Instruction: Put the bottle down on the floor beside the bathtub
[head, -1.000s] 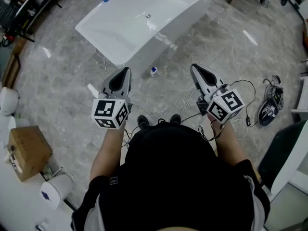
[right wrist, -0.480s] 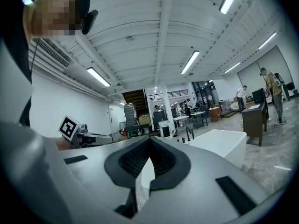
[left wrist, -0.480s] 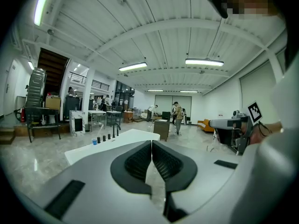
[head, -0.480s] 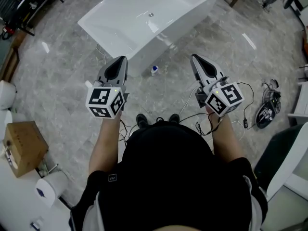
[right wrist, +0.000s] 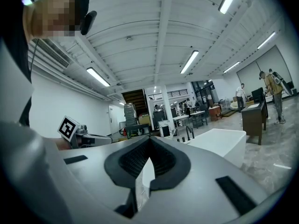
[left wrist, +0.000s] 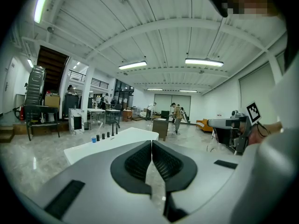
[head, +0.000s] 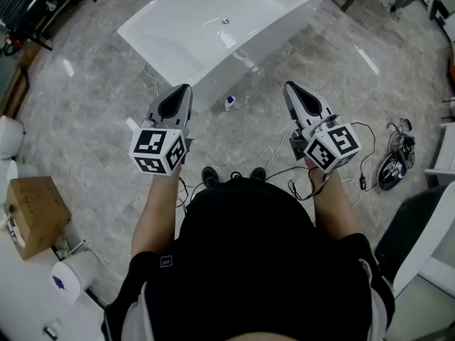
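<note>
1. Grey marble floor [head: 92,119] spreads out below, with the white bathtub [head: 213,27] set on it.
2. Small bottle [head: 229,103] stands on the floor, just beside the bathtub's near wall.
3. Up in the air, the left hand-held gripper [head: 188,87] has its jaws pressed together on nothing.
4. Same for the right hand-held gripper [head: 288,86]: closed, empty.

A small white bottle with a blue cap [head: 229,103] stands on the grey marbled floor [head: 92,119], just beside the near wall of the white rectangular bathtub [head: 213,77], ahead of and between the jaws of the left gripper [head: 186,88] and right gripper [head: 288,86].
</note>
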`<state>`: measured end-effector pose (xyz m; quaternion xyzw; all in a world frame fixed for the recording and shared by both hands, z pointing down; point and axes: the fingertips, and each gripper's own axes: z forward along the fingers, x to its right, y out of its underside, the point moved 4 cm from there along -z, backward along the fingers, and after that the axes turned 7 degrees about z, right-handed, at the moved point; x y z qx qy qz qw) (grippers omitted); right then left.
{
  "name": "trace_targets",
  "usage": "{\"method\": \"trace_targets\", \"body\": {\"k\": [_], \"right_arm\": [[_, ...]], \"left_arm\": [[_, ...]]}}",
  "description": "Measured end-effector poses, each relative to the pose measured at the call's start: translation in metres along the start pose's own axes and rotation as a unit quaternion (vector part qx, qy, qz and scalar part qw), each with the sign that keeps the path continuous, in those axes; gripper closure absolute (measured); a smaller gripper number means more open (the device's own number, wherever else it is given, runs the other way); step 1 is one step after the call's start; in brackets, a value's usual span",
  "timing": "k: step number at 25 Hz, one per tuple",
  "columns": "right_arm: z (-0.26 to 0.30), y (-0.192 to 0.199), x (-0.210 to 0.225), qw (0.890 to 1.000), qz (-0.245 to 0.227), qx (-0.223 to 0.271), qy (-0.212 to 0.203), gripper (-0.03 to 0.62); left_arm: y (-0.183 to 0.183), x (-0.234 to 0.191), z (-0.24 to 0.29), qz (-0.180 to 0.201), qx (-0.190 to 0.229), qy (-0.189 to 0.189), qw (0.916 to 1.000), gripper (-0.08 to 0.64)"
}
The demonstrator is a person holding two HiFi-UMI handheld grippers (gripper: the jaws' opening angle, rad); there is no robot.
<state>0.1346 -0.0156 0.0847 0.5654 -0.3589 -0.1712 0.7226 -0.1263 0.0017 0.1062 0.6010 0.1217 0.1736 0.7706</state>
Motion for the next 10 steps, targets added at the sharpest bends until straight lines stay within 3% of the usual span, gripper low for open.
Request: {"method": "trace_targets", "body": {"k": [10], "right_arm": [[-0.0009,0.0026,-0.0076,1.0,0.002,-0.002,0.001,0.565]], "left_arm": [[0.0034,0.0011,-0.004,-0.003,-0.004,0.007,1.0,0.543]]}}
